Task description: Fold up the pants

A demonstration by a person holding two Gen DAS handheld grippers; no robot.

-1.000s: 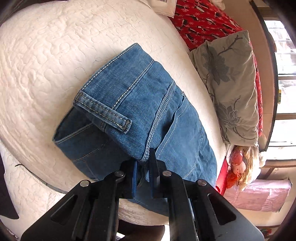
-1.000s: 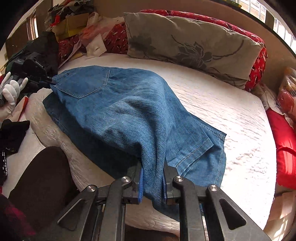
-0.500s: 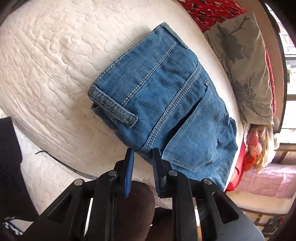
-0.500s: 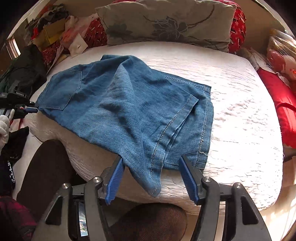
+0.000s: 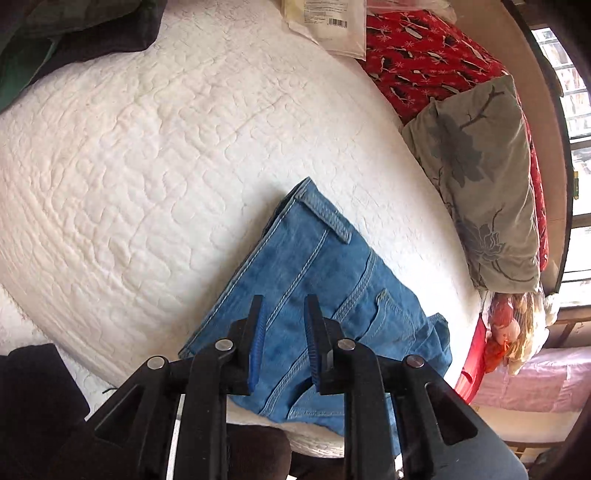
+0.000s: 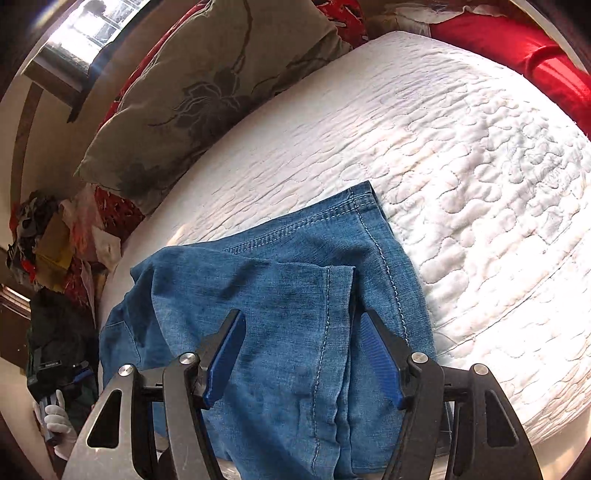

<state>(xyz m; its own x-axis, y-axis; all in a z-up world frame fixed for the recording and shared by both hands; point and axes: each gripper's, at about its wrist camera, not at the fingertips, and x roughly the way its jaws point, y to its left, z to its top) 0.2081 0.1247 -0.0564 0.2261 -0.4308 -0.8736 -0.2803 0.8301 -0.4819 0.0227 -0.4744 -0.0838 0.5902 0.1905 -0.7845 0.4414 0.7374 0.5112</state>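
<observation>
Blue jeans [image 5: 332,280] lie folded on the white quilted bed [image 5: 155,155], waistband and belt loop [image 5: 323,218] pointing up the left wrist view. My left gripper [image 5: 283,306] hovers over the waist end. Its jaws are opening a little, denim shows behind the gap, and the pads press nothing. In the right wrist view the leg ends of the jeans [image 6: 295,280] lie doubled over, hems [image 6: 354,206] toward the bed's middle. My right gripper [image 6: 303,321] stands open wide just above them, holding nothing.
A grey flower-print pillow [image 5: 476,177] [image 6: 207,92] and red cushions [image 5: 424,55] line the far side of the bed. A plastic packet [image 5: 325,26] and dark clothes [image 5: 74,33] lie at its edge. A white-gloved hand [image 6: 57,421] shows at lower left. A clutter pile [image 6: 44,240] sits beyond.
Both grippers have let go of the jeans, which now lie flat on the bed. The left gripper has moved over the waistband. The right gripper opened wide and rolled, turning its view.
</observation>
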